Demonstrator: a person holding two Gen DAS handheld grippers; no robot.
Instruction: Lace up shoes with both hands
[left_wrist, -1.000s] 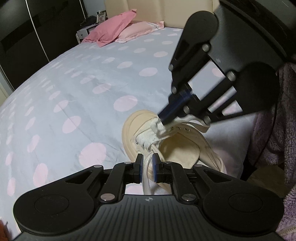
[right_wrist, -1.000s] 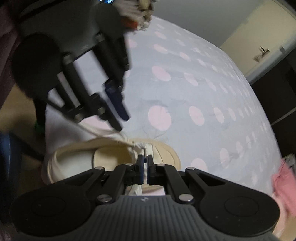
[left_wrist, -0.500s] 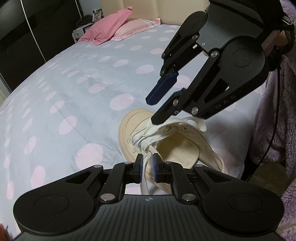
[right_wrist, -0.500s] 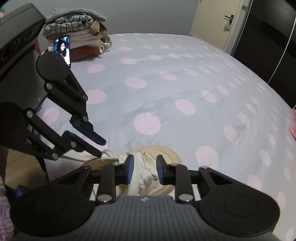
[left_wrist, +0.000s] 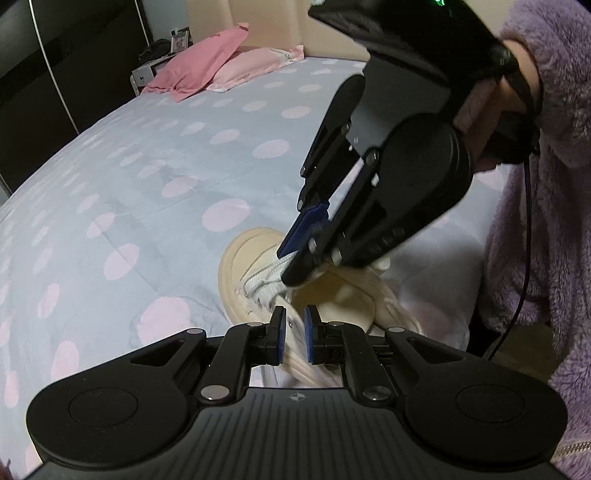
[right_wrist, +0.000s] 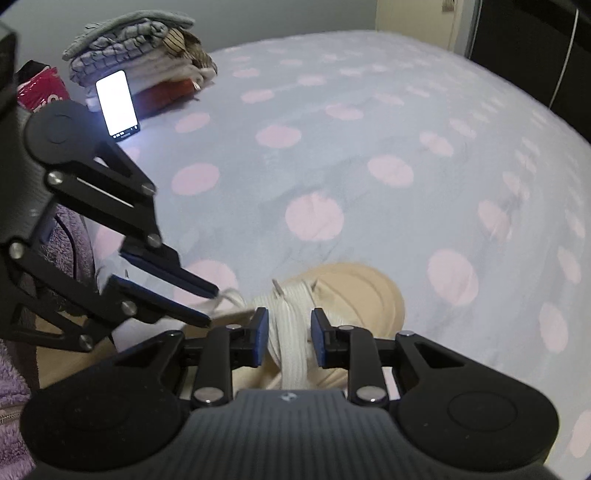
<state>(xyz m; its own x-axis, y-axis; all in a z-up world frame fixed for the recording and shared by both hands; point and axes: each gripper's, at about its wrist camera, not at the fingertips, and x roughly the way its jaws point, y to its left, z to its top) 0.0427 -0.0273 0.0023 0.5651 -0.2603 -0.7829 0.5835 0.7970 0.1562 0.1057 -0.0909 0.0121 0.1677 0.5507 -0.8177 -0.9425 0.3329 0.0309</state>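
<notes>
In the left wrist view, the cream shoe (left_wrist: 303, 295) is seen on the dotted bed (left_wrist: 147, 206), toe toward eleven o'clock. The left gripper (left_wrist: 294, 334) is kept nearly shut on a white lace (left_wrist: 295, 354) running down between its fingers; this end is best held taut and steady as an anchor. The right gripper (left_wrist: 291, 264) is angled steeply down from two o'clock, its tips at the laced eyelets.

In the right wrist view, the right gripper's (right_wrist: 286, 338) fingers are closing around a band of lace (right_wrist: 291, 325), not yet pressed. The closing should be centred on the lace so that only one strand is caught. The left gripper (right_wrist: 207, 304) reaches in from nine o'clock.
</notes>
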